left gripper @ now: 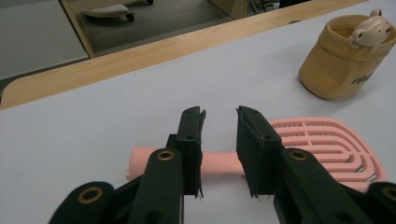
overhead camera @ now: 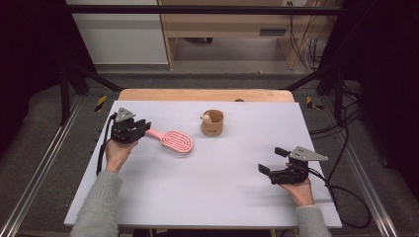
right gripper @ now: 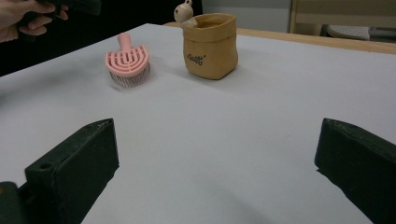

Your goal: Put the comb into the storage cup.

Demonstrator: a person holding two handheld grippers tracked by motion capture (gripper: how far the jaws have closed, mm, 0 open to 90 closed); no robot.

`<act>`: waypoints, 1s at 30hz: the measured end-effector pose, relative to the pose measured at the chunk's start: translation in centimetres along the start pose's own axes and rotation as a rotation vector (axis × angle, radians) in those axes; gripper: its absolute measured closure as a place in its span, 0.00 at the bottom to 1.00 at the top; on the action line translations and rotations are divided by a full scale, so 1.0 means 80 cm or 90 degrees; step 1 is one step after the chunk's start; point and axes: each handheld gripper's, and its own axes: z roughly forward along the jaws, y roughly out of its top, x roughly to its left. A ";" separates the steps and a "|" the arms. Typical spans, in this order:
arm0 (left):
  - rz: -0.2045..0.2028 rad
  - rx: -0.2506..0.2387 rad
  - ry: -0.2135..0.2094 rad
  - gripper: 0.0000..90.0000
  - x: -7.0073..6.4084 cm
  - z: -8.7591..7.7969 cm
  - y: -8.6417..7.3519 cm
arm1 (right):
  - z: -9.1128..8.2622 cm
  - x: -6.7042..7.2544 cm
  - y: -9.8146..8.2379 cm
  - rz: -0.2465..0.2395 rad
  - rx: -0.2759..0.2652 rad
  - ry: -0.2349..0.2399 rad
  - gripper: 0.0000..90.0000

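Two black jaws of the left gripper (left gripper: 219,154) stand on each side of the pink brush (left gripper: 299,151) handle, with a small gap left, so nothing is squeezed. That brush lies flat on the white table (overhead camera: 212,187), near the tan bag (overhead camera: 212,123) with a little toy animal (overhead camera: 206,117) peeking out. Well apart, the right gripper (overhead camera: 273,160) rests wide apart, holding nothing.
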 end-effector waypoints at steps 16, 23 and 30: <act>-0.017 0.028 -0.008 0.97 0.007 0.030 -0.009 | 0.000 0.000 0.000 -0.001 0.001 -0.001 0.00; -0.017 0.033 0.003 0.99 0.010 0.040 -0.012 | 0.000 0.000 0.000 -0.002 0.003 -0.002 0.00; -0.016 0.044 0.011 0.99 0.014 0.051 -0.014 | 0.000 0.000 0.000 -0.001 0.002 -0.002 0.00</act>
